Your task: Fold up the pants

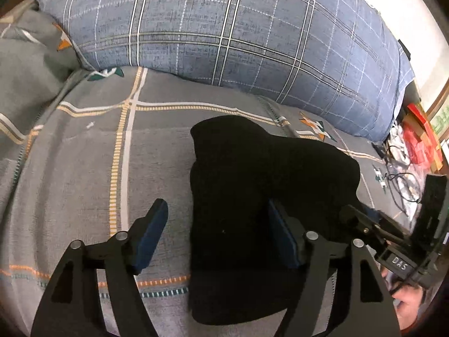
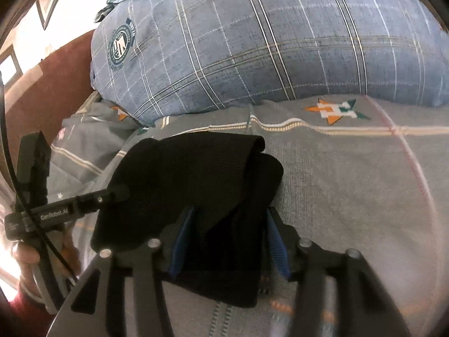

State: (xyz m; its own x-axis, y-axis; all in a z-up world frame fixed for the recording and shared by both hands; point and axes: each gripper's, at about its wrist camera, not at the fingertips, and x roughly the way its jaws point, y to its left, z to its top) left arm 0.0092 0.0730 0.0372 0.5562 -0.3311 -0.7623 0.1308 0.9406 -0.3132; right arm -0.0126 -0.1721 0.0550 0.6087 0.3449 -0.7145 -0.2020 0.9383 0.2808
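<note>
Black pants (image 1: 252,196) lie folded on the bed (image 1: 84,168) below the pillow (image 1: 224,28), both hand-held grippers, left (image 1: 216,236) and right (image 2: 228,241), spread open astride them, so a snagging pad could drag the bundle undone.

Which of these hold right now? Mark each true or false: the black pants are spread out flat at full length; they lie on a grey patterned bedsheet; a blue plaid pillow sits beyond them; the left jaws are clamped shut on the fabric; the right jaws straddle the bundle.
1. Black pants spread flat at full length: false, they are folded into a compact bundle.
2. They lie on the grey patterned bedsheet: true.
3. Blue plaid pillow beyond them: true.
4. Left gripper clamped shut: false, its jaws stand open, one pad over bare sheet.
5. Right gripper straddles the bundle: true.
</note>
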